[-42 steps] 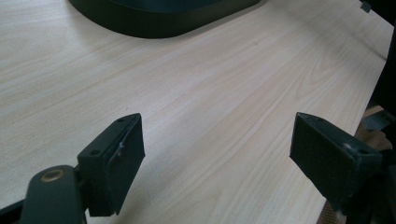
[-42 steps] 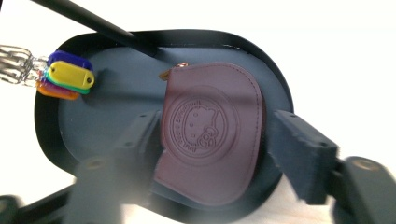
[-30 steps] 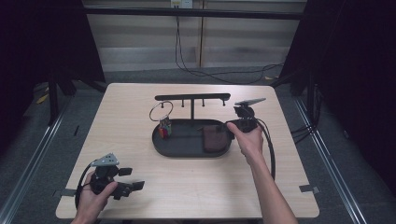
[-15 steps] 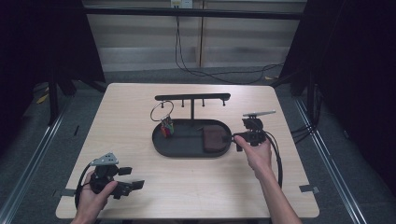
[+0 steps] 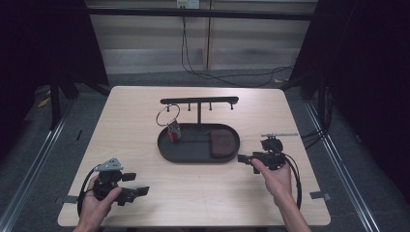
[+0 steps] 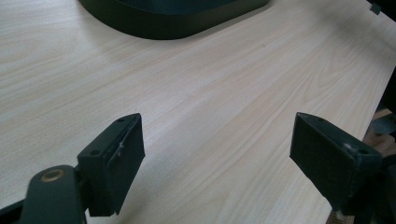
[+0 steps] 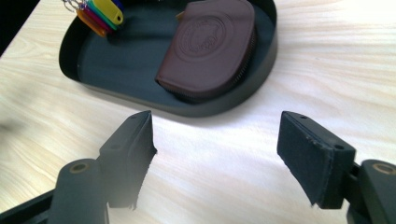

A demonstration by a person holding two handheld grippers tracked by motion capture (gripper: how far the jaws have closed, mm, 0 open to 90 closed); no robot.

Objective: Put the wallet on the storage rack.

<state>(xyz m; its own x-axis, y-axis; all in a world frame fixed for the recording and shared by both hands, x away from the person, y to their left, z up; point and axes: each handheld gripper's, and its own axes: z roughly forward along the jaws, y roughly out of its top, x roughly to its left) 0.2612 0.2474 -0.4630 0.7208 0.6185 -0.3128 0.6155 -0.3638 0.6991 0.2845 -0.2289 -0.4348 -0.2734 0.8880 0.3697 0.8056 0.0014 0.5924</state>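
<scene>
A: Where do the two grippers sit, and how do their jaws stand?

B: The right gripper, held in a person's hand, is low over the pale wooden table, just beside the right end of a black oval metal tray. Its jaws are spread wide with nothing between them; in the right gripper view only bare wood lies in the gap. The left gripper is at the near left corner of the table, well apart from the tray. Its jaws are also spread, with bare wood between them in the left gripper view.

A: What is nearest the right gripper?

B: A dark brown rounded leather pouch with a zip lies flat inside the tray, at its right end, against the tray wall. The jaws point toward it but stop short of the tray rim, touching neither.

A: Anything else in the tray?

B: At its left end is a bunch of coloured plastic key tags on a thin wire ring. A black T-shaped rack with small pegs rises from the tray's far side.
</scene>
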